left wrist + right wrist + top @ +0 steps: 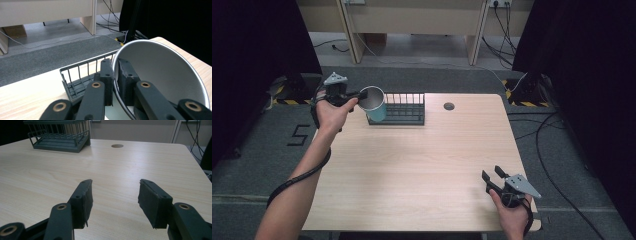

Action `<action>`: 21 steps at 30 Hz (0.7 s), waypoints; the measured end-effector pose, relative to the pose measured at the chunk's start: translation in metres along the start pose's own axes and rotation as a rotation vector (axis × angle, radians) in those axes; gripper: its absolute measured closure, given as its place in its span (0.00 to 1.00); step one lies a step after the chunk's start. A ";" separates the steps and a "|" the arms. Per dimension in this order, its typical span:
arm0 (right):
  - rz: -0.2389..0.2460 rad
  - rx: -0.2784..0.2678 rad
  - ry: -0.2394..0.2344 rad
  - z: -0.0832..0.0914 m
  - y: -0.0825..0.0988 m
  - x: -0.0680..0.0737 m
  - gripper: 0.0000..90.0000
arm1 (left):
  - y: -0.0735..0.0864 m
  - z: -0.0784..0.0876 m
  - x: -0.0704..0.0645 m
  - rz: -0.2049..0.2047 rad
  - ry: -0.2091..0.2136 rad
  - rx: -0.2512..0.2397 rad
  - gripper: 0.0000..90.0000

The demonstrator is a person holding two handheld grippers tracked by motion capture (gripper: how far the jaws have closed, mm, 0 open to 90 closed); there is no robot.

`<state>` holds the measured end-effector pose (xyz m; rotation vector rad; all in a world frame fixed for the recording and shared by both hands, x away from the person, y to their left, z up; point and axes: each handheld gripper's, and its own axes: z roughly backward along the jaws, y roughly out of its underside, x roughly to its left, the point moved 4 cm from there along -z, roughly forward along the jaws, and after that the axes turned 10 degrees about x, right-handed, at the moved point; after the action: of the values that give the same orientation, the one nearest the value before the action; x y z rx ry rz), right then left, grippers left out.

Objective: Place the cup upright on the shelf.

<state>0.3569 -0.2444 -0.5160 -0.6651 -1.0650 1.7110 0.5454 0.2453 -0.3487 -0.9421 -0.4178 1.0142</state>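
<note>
Two jaws pinching cup point(165, 72) rim, over rack point(404, 112)

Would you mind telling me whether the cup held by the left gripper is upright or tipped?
Tipped: the cup leans, mouth toward the left gripper pinching its rim.

Cup point(373, 102): teal outside, silver metal inside; tilted, mouth open toward upper left of the high view; rim pinched between the left gripper's point(360, 93) jaws; at left end of dark wire rack point(404, 111), upper centre.
</note>
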 end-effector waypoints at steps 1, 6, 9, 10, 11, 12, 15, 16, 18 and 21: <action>-0.002 -0.002 -0.001 0.000 0.000 0.000 0.50 | -0.001 0.000 0.000 0.000 0.000 0.000 0.92; 0.002 0.000 -0.002 0.000 0.000 0.000 0.50 | -0.010 -0.003 0.000 -0.005 -0.006 -0.010 0.92; 0.004 0.001 -0.003 0.000 0.000 0.000 0.50 | -0.013 -0.004 0.000 -0.007 -0.008 -0.011 0.92; 0.004 0.001 -0.003 0.000 0.000 0.000 0.50 | -0.014 -0.005 0.000 -0.007 -0.008 -0.012 0.92; 0.004 0.001 -0.003 0.000 0.000 0.000 0.50 | -0.015 -0.006 0.000 -0.008 -0.009 -0.014 0.92; 0.003 0.001 -0.003 0.000 0.000 0.000 0.50 | -0.016 -0.006 0.000 -0.010 -0.009 -0.014 0.92; 0.006 0.000 -0.002 0.000 0.001 0.000 0.50 | -0.019 -0.009 -0.001 -0.012 -0.012 -0.014 0.92; 0.003 0.000 -0.004 0.000 0.001 0.000 0.50 | -0.020 -0.010 -0.001 -0.012 -0.011 -0.012 0.92; 0.002 -0.002 -0.006 0.000 0.000 0.000 0.50 | -0.022 -0.012 -0.001 -0.010 -0.012 -0.012 0.92; 0.003 -0.002 -0.007 0.000 0.000 0.000 0.50 | -0.025 -0.015 0.000 -0.009 -0.017 -0.014 0.92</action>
<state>0.3566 -0.2440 -0.5164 -0.6630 -1.0706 1.7162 0.5687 0.2330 -0.3359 -0.9438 -0.4429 1.0132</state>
